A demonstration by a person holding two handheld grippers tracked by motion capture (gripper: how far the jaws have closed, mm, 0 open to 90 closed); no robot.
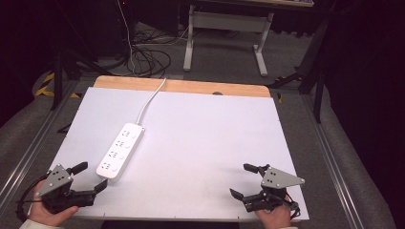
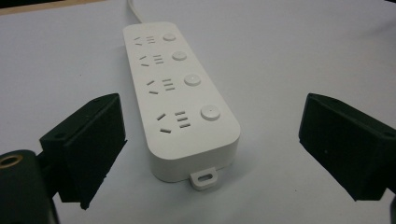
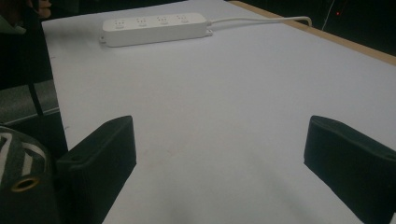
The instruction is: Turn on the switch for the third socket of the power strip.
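Left gripper (image 1: 90, 177): held in the person's left hand (image 1: 47, 212) at the near left corner of the white rectangular table top (image 1: 210, 138), jaws spread wide, nothing between them. In the left gripper view its two black pads (image 2: 88, 140) stand far apart, and the white plastic four-socket power strip (image 2: 180, 93) lies flat just ahead of them, its near end roughly centred in the gap, slightly closer to the left jaw. No contact. A small mounting tab (image 2: 204, 178) sticks out of that near end. Four round buttons run along the strip's right side, sockets beside them.

High view: the strip runs diagonally away from the left jaws; its white cord (image 1: 150, 100) leaves the far end and runs toward the table's wooden back edge (image 1: 181, 86).

Right gripper (image 1: 242, 180): held in the right hand (image 1: 274, 217) at the near right corner, jaws wide open, empty. In the right gripper view bare table lies between the jaws; the strip sits well beyond the left jaw, far off, cord trailing right.
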